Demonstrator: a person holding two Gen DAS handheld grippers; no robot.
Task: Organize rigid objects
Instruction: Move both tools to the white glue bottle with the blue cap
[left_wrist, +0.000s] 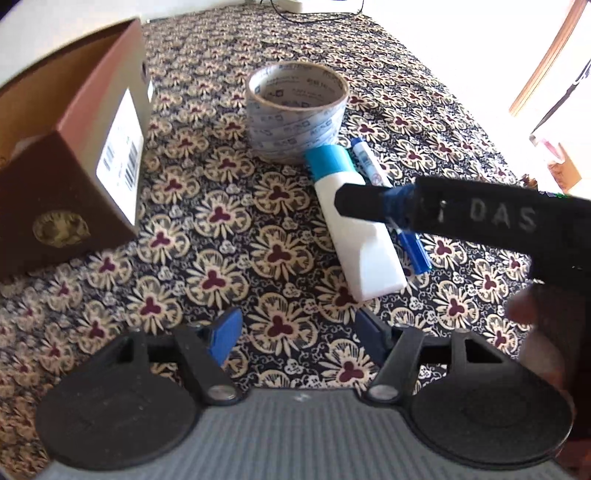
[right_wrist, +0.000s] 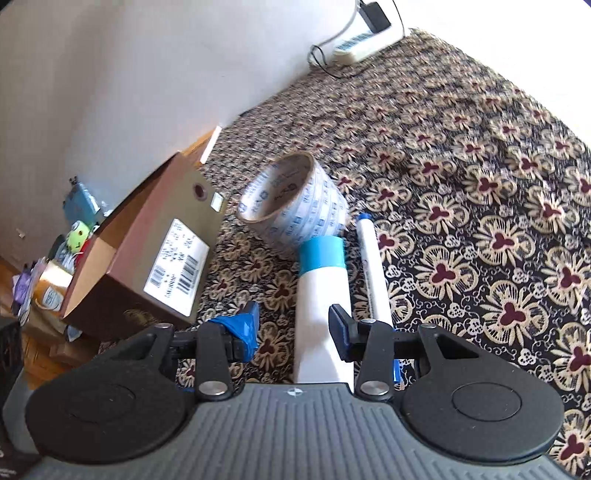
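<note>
still loose beside the box (right_wrist: 155, 258): tape roll (right_wrist: 295, 199), tube (right_wrist: 321, 295), marker (right_wrist: 373, 258); right gripper (right_wrist: 295, 328) jaws apart over tube, left gripper (left_wrist: 295, 332) jaws apart, empty.

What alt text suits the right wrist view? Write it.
The right tool hangs open above a white bottle with a blue cap, lying on a floral cloth. A marker lies beside it, a tape roll beyond, a cardboard box left.

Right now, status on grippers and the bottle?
Left gripper open, empty. Right gripper open, astride bottle, not gripping. Marker beside bottle, tape at its cap.
</note>
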